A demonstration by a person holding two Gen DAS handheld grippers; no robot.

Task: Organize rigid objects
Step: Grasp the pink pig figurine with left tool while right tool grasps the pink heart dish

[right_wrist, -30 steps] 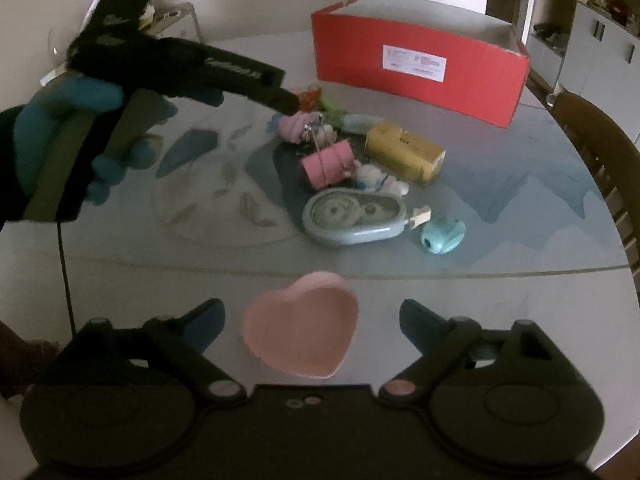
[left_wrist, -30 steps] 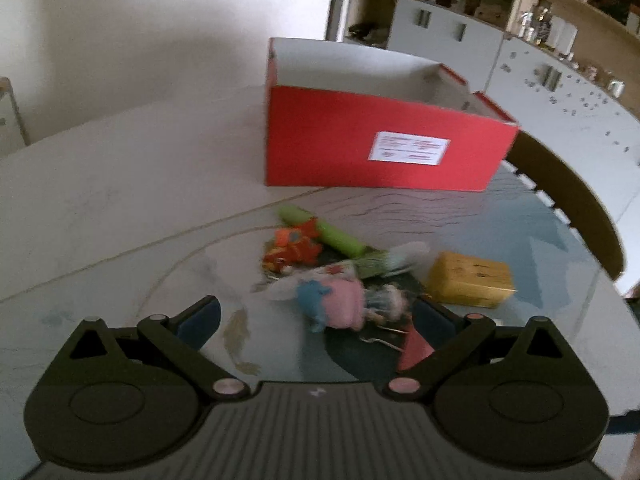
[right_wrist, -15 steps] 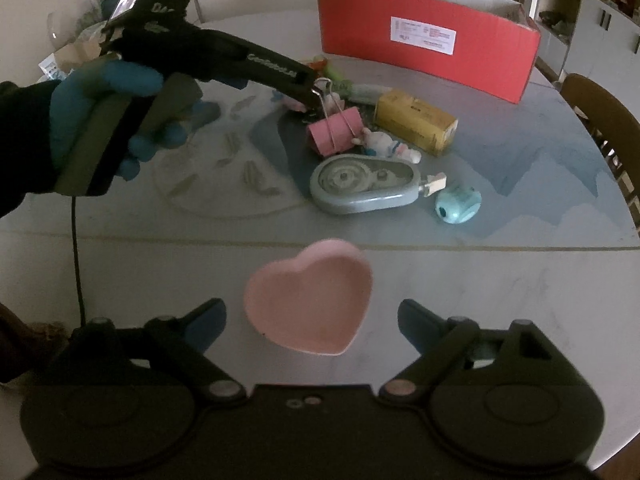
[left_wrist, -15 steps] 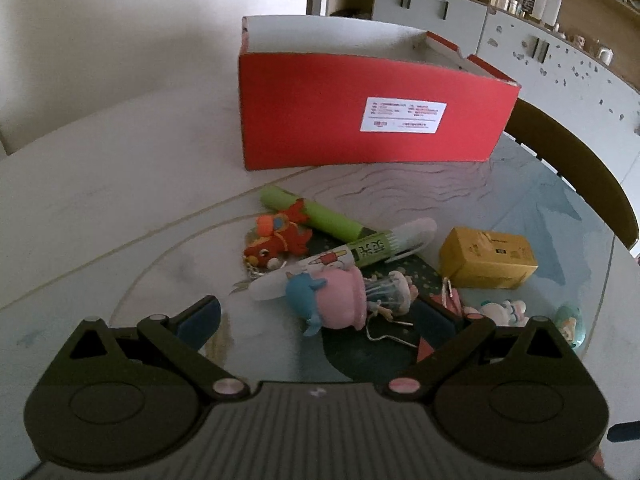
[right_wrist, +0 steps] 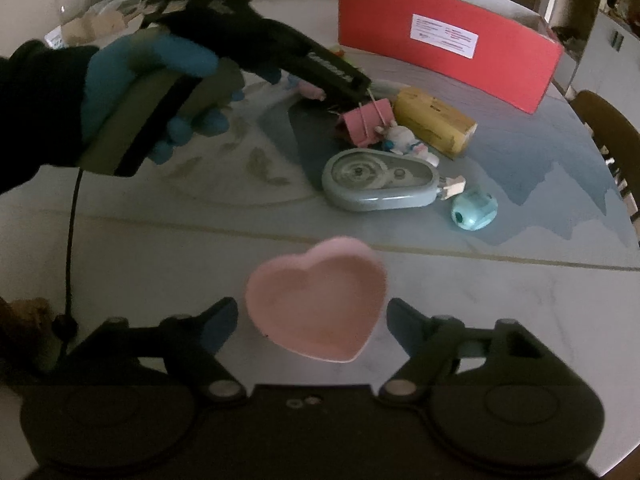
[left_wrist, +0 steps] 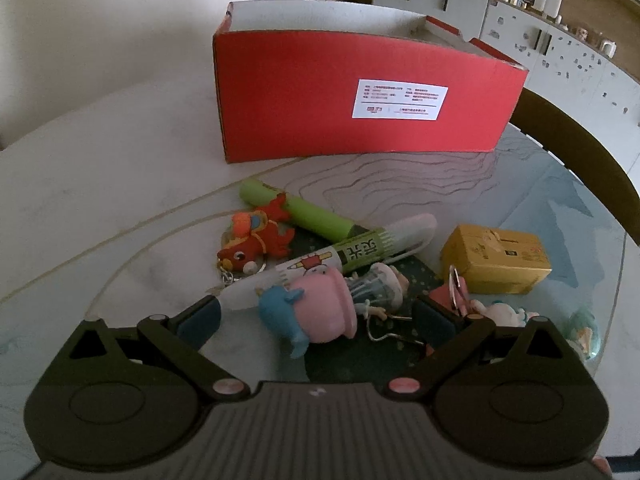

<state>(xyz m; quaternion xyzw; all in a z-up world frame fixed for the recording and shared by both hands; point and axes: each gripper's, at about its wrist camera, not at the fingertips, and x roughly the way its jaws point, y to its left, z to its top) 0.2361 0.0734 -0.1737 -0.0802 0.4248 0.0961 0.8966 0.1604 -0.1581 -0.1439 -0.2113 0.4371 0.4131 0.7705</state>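
The left hand-held gripper (left_wrist: 316, 314) hangs low over the heap of small things, its jaws spread wide around the pink toy (left_wrist: 320, 310), which lies between them without clear contact. Judging by this, the step in hand is picking that toy; next the jaws must close on its body, clear of the pen (left_wrist: 332, 258) just ahead, then carry it to the red box (left_wrist: 360, 96) farther ahead. The right hand-held gripper (right_wrist: 312, 320) is also open and empty, with the heart dish (right_wrist: 316, 300) on the tabletop (right_wrist: 160, 248) between its fingers. The box bears a white label (left_wrist: 400, 99), its print too small to read. The pen shows large characters I cannot make out.
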